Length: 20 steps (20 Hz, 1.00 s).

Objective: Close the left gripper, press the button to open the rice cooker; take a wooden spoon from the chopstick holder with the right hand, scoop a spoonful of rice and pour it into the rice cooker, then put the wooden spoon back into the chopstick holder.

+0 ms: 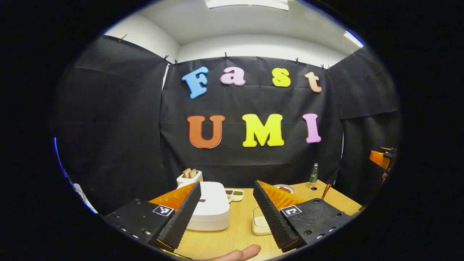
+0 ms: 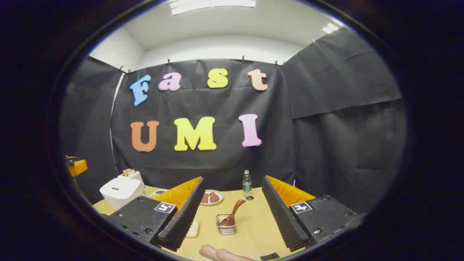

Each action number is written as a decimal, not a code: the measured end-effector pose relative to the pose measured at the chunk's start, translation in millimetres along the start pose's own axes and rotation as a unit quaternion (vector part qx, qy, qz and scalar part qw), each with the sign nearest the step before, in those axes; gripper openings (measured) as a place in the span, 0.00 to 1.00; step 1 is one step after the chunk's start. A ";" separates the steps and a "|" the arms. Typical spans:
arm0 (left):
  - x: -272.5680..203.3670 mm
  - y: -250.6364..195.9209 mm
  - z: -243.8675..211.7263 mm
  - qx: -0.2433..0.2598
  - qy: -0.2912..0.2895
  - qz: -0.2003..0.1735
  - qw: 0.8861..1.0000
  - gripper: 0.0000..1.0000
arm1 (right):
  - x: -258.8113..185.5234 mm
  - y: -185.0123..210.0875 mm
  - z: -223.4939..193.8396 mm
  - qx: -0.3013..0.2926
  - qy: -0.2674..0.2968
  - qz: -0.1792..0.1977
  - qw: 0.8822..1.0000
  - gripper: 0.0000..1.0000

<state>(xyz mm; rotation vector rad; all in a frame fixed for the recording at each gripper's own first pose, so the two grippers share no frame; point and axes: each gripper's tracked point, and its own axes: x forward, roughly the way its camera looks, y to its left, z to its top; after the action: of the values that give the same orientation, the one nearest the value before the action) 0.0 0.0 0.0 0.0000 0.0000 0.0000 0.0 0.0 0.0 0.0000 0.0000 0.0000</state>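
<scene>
In the left gripper view the left gripper (image 1: 226,214) hangs above the wooden table (image 1: 214,243) with its jaws wide apart and nothing between them, and the white rice cooker (image 1: 212,206) sits in the lower centre of the frame, partly behind the left finger, with its lid down. In the right gripper view the right gripper (image 2: 233,214) is also open and empty, and low in the centre of the frame, between its fingers, stands the chopstick holder (image 2: 226,228), a small clear container with the wooden spoon (image 2: 233,212) leaning out of it toward the upper right. The cooker looks heavy and stable, so I judge that a firm push with closed jaws on its button will not move it; the button itself I cannot make out clearly. The spoon looks light, stiff and a little smooth, and the holder is light and may tip. It seems best to grip the spoon on the free upper part of its handle and lift it straight out.
</scene>
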 end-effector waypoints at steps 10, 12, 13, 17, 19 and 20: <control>3.0 -3.6 9.0 -0.016 -0.013 -0.004 1.000 0.93 | 2.5 -16.2 -0.8 -0.006 -0.004 -0.008 1.000 1.00; 6.4 -0.6 6.2 -0.017 -0.011 0.002 1.000 0.93 | 0.8 -14.3 2.2 -0.006 -0.011 -0.004 1.000 1.00; 8.3 1.1 6.1 -0.018 -0.011 0.002 1.000 0.93 | 0.4 -14.1 2.1 -0.005 -0.014 -0.002 1.000 1.00; 18.5 20.1 0.9 -0.018 -0.002 0.025 1.000 0.93 | 4.0 -9.6 0.0 -0.004 -0.018 0.005 1.000 0.99; 27.4 19.8 -5.3 -0.012 0.005 0.018 1.000 0.82 | 10.5 -8.9 -1.9 -0.008 -0.020 0.004 1.000 0.99; 29.3 24.0 -10.0 -0.008 0.013 0.020 1.000 0.85 | 14.5 -8.6 -2.0 -0.008 -0.019 0.002 1.000 0.99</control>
<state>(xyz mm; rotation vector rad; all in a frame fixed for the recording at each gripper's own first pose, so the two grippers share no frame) 29.3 24.0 -10.0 -0.0165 0.0255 0.0407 14.5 -8.6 -2.0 -0.0164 -0.0388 0.0039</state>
